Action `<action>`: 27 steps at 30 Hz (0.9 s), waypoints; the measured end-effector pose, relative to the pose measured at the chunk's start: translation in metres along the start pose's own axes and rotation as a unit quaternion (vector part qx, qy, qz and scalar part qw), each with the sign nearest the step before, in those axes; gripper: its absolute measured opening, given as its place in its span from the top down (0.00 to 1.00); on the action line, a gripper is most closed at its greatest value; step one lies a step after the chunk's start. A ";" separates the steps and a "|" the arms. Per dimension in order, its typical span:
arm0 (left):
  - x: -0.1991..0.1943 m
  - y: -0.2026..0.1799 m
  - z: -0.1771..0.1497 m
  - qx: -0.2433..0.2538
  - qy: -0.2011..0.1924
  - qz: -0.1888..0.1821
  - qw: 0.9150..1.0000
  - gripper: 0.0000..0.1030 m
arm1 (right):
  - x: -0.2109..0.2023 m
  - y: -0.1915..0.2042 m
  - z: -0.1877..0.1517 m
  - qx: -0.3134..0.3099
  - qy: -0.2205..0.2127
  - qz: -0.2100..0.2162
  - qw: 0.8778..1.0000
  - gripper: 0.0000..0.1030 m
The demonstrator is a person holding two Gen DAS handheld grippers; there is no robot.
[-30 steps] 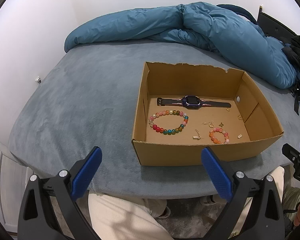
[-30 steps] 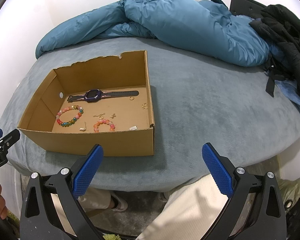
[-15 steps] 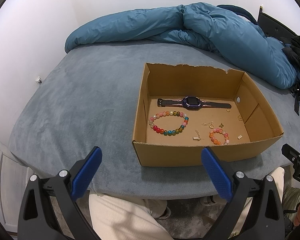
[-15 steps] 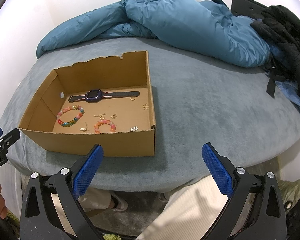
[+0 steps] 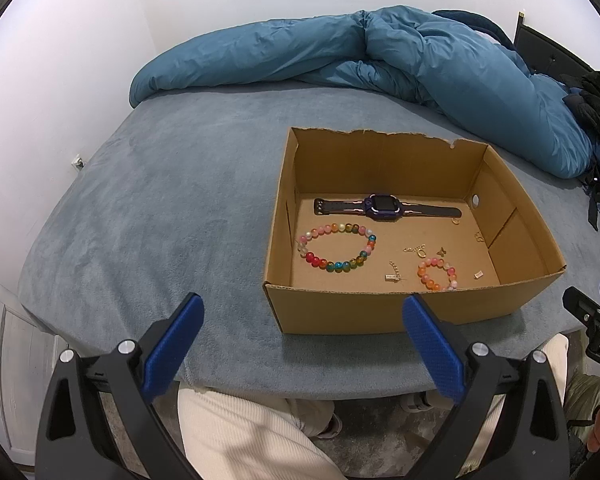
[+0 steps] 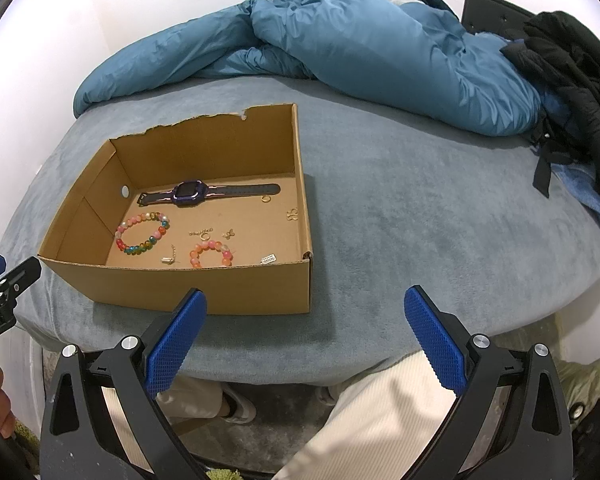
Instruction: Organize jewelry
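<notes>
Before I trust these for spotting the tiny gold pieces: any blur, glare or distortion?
Left wrist view: sharp, evenly lit, but fisheye bends the bed edge; gold pieces look tiny. Right wrist view: same curvature, dark corner vignette, no glare in the cardboard box.

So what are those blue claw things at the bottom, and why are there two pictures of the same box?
Those are grabbers, like big tweezers. A person holds one in each hand, and each has a little camera looking out along its two blue fingers. One picture comes from the left gripper, the other from the right gripper, so you see the same box from two sides. Both are wide open and hold nothing.

A cardboard box sits on a grey-blue bed, with a rumpled blue duvet behind. Inside lie a purple watch, a big rainbow bead bracelet, a small orange bead bracelet and some tiny gold pieces. The cream trousers below are the person's legs.
</notes>
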State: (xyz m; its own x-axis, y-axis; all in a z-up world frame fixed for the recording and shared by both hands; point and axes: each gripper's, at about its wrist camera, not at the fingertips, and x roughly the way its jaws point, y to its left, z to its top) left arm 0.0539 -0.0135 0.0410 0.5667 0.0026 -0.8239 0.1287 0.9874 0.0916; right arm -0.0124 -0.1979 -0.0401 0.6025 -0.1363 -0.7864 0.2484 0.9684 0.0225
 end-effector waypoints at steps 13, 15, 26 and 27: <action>0.000 0.000 0.000 0.000 0.000 0.000 1.000 0.05 | -0.001 0.003 0.002 -0.001 0.001 0.001 1.000 0.08; 0.000 0.000 0.000 0.000 0.000 0.000 1.000 0.05 | -0.001 0.003 0.002 -0.002 0.000 0.001 1.000 0.08; 0.000 0.000 -0.001 0.000 0.000 0.000 1.000 0.05 | -0.001 0.003 0.002 -0.001 0.000 0.001 1.000 0.08; 0.001 0.000 -0.001 0.000 0.000 0.000 1.000 0.05 | -0.001 0.003 0.002 -0.001 0.001 0.002 1.000 0.08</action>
State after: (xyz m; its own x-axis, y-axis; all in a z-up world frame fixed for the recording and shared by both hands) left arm 0.0537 -0.0131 0.0402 0.5667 0.0022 -0.8239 0.1288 0.9875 0.0913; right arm -0.0103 -0.1950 -0.0381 0.6025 -0.1331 -0.7870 0.2448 0.9693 0.0235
